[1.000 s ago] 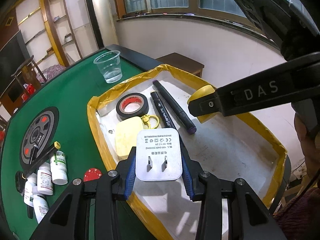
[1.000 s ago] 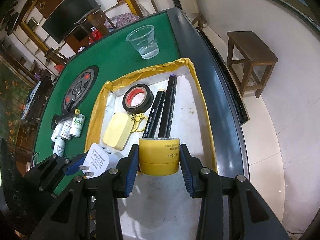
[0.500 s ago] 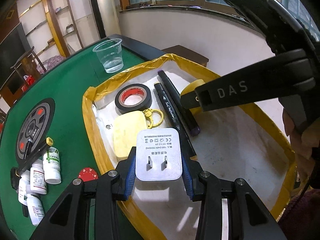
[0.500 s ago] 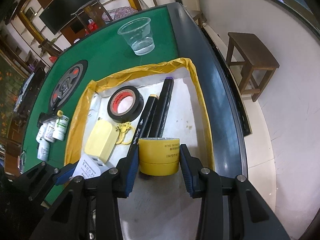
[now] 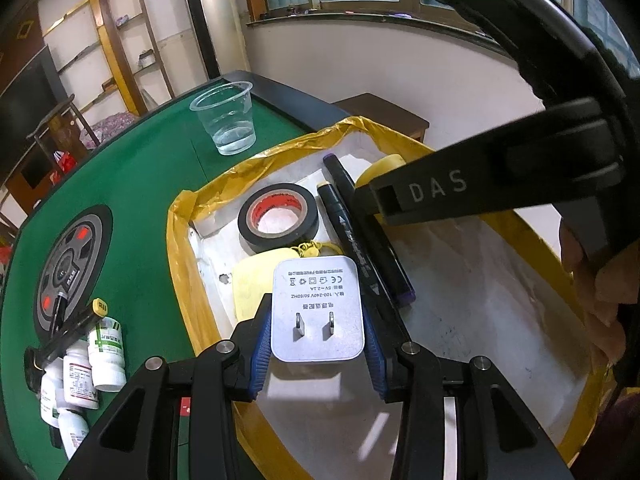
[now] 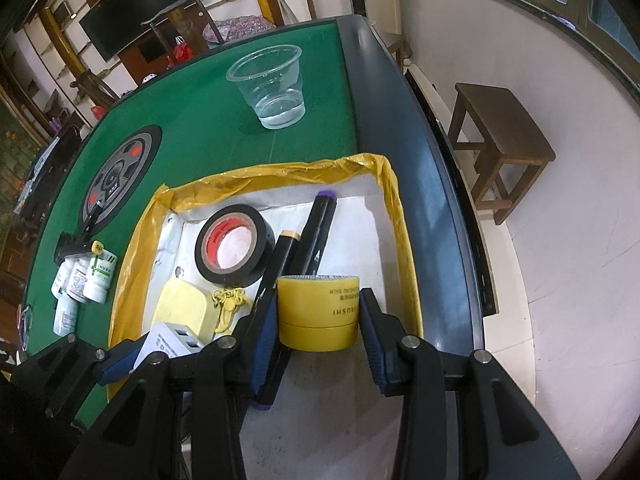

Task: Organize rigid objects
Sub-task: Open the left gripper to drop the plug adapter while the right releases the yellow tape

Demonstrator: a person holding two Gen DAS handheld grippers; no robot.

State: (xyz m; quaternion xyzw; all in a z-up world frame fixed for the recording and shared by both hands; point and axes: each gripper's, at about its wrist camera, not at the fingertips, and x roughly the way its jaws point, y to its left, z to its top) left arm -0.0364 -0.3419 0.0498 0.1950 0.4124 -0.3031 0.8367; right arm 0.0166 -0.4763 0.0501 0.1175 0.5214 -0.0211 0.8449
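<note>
Nearby, black tape, markers, cup

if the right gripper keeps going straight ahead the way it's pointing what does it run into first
Most likely the two black markers lying just beyond the yellow tape roll that the right gripper holds, then the tray's yellow-lined far wall. Depth is unclear; if held high, it could pass over them.

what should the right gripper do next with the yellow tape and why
Probably lower it a little and open. The right gripper holds the yellow tape roll over bare tray floor, just right of the two markers, with the black tape farther left. The left gripper holds the charger apart from it.
</note>
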